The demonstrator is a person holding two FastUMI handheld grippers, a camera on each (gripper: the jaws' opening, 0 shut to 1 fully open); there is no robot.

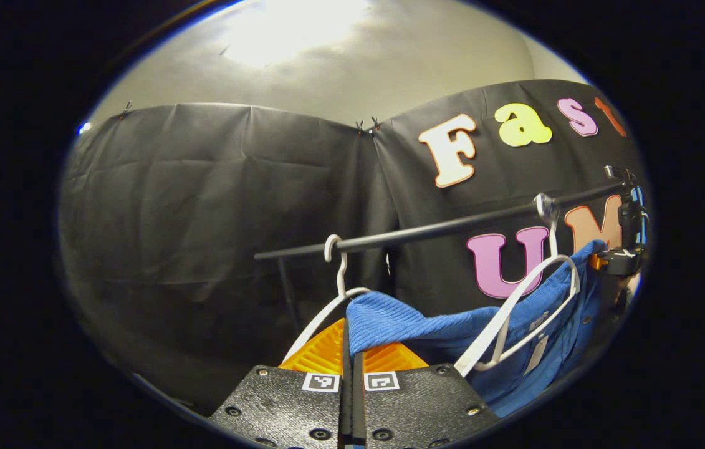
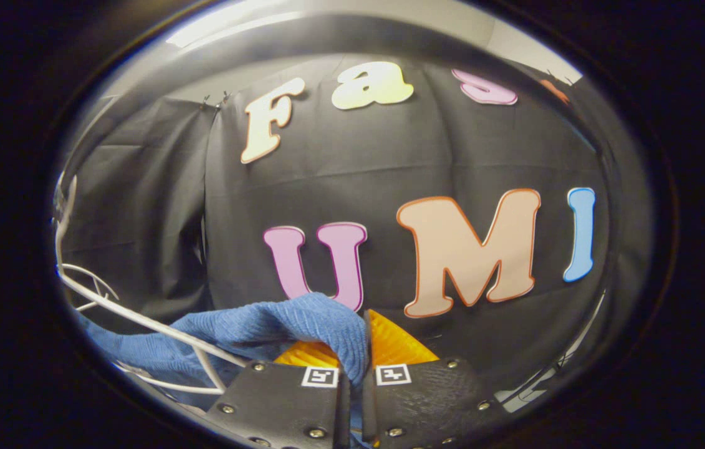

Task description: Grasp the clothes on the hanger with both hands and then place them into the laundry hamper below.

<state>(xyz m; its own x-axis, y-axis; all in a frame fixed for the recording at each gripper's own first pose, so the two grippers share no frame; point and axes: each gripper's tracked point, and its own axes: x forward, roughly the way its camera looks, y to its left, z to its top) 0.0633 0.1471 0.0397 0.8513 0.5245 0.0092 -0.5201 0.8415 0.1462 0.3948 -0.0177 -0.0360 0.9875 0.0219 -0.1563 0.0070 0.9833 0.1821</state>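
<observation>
Left gripper view: both hand-held grippers clamp the cloth; we advise lifting evenly off hangers.

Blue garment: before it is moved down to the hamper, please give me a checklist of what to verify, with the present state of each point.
1. Left tongs closed on the garment: ok.
2. Right tongs closed on the garment: ok.
3. Garment free of the hangers: not ok, one white hanger lies across it.
4. Hangers hooked on the rail: ok.
5. Hamper below is ready: cannot tell.
</observation>
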